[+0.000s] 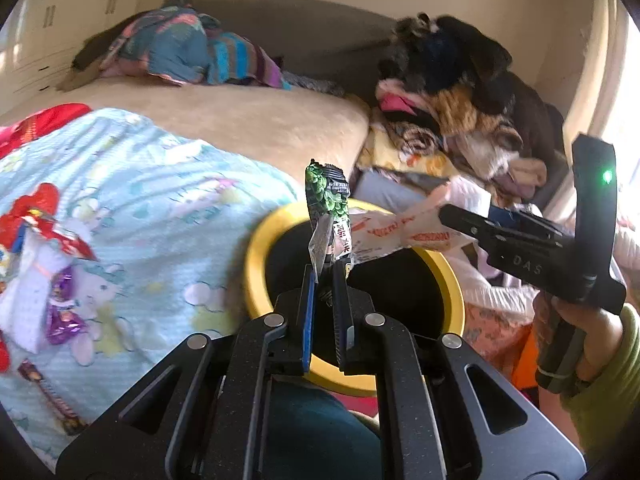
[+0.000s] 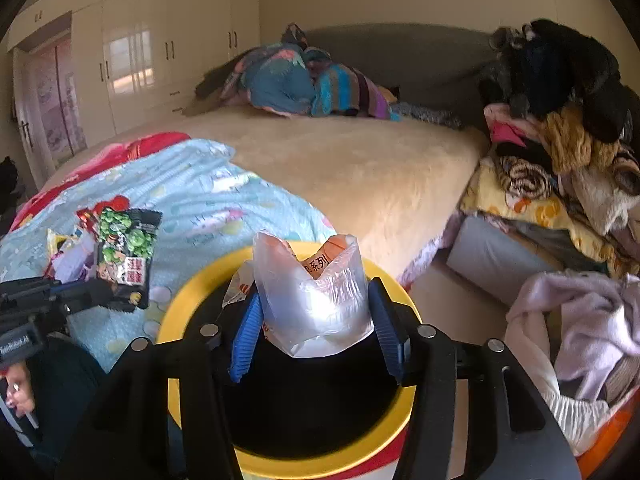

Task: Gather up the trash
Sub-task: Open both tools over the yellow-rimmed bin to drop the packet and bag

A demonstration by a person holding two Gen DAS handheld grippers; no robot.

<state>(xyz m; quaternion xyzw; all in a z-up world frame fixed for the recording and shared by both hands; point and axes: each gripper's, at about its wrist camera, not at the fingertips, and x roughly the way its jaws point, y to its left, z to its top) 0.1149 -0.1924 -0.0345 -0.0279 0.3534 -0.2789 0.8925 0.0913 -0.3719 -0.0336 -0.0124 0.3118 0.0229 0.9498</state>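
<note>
Fingers of left gripper point(image 1: 326, 280) pinch green wrapper point(image 1: 328, 200); right gripper point(image 2: 316, 320) clasps plastic bag point(image 2: 316, 300).

Both wrist cams sit close above the yellow bin point(image 1: 256, 248) point(image 2: 188, 292), facing the bed point(image 1: 248, 120) point(image 2: 360, 168). Left cam catches the right tool point(image 1: 444, 220); right cam catches the left tool point(image 2: 116, 292).

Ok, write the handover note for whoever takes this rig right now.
Left claw: shut on the green snack wrapper, held upright over the yellow bin.
Right claw: shut on the clear plastic bag with orange print, also above the bin's mouth.
Done: both pieces lifted to the bin, not released yet.
Left: drop both in, then fetch the wrappers lying on the light blue blanket.
</note>
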